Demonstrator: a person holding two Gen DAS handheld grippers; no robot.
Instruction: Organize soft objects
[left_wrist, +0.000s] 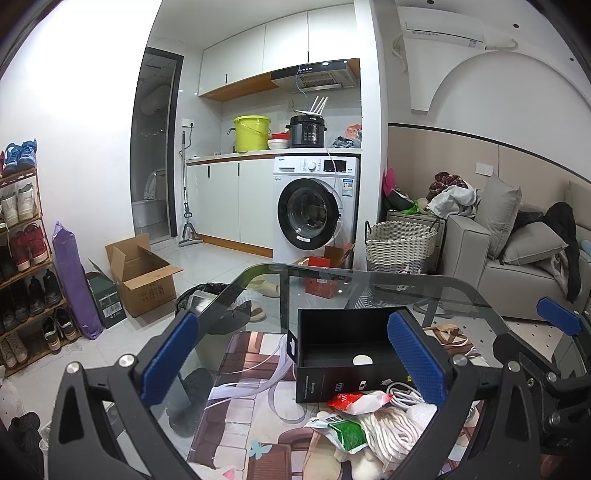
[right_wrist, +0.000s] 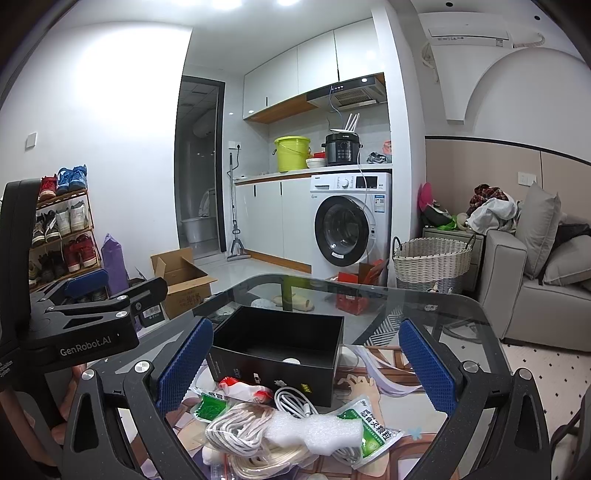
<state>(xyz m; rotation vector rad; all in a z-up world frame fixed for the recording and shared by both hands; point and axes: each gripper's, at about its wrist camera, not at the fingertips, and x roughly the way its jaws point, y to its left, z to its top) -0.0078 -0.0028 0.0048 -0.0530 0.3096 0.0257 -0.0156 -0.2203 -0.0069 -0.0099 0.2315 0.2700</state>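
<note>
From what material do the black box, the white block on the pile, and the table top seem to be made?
Black box: probably matte cardboard, with thin straight walls and printed marks on its front.
White block: seems soft packing foam, with a bubbly, slightly translucent surface.
Table top: clear glass, glossy; the floor and slippers show through it, and its edge looks dark.

Both wrist views low over the glass table (left_wrist: 369, 280), facing the washing machine (right_wrist: 351, 221), box (right_wrist: 280, 343) shared
</note>
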